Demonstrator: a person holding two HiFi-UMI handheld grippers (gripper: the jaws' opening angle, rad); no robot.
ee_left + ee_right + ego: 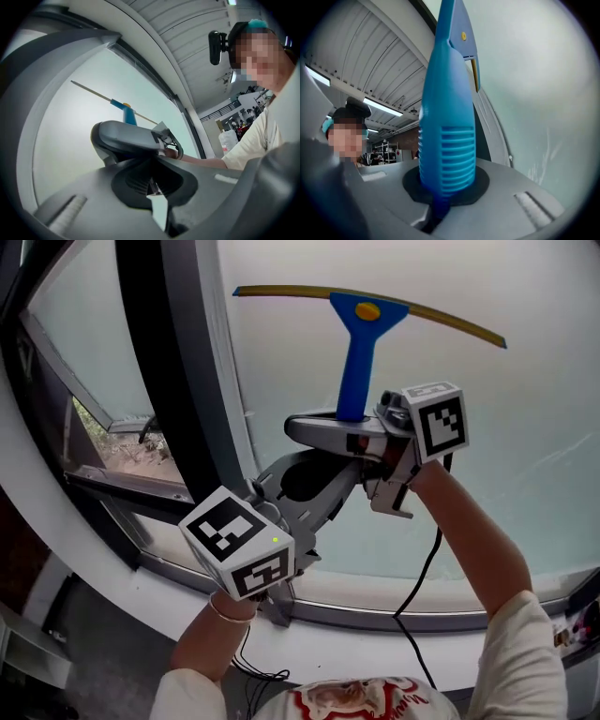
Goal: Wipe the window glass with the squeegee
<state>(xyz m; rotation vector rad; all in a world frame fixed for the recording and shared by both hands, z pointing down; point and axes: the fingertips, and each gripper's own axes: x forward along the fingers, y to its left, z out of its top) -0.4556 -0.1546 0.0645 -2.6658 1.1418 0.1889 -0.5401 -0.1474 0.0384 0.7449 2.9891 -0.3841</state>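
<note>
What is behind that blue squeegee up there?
Only pale window glass. The squeegee covers a strip of it, and the right gripper hides the handle's lower end.

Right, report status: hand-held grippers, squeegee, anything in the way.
Right hand-held gripper shut on squeegee handle, blade high against window glass. Left hand-held gripper shut, empty, just below the right. Nothing blocking the blade.

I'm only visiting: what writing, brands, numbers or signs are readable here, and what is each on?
No text is readable.
On the shirt: red print, too blurred to read.
On the marker cubes and: black-and-white square patterns, no letters.
On the squeegee: plain yellow oval on the blue handle, no brand visible.
In the background room: too small to read.
</note>
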